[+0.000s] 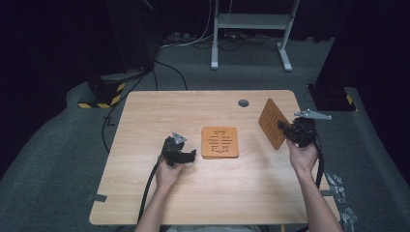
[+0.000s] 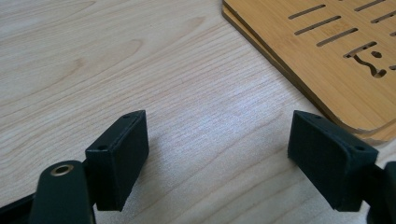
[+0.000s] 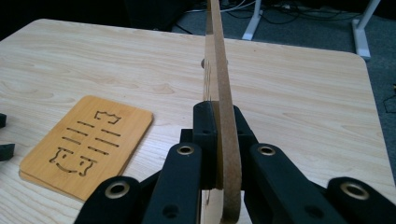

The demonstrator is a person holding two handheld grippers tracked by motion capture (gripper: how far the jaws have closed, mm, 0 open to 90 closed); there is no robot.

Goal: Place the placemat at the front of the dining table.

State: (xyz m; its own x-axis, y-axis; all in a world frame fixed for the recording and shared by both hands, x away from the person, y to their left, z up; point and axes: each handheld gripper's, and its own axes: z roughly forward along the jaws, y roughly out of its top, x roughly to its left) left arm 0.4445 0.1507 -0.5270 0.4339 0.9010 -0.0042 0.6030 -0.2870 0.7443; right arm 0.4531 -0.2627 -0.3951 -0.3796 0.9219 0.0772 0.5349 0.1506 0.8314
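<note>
Wooden mats number three: two stacked [image 1: 220,142], one [image 1: 271,123] pinched by right tongs [image 1: 282,126]; left tongs [image 1: 192,155] spread

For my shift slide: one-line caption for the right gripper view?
Right gripper clamps a wooden board edge-on above the table; stacked boards lie left.

Wide bare table [image 1: 145,193] on the near side and along the far edge, free passage there. Middle blocked low by stack of two flat slotted boards [image 1: 220,142]. Left gripper [image 1: 186,157] sits just left of the stack, jaws apart over bare wood, stack corner [image 2: 355,126] just beside its one jaw. Right gripper [image 1: 285,129] clamps a board [image 1: 271,123] on edge above the right side of the table, barring that side. Clear lane between stack and raised board. Small round hole [image 1: 243,103] near far edge.
</note>
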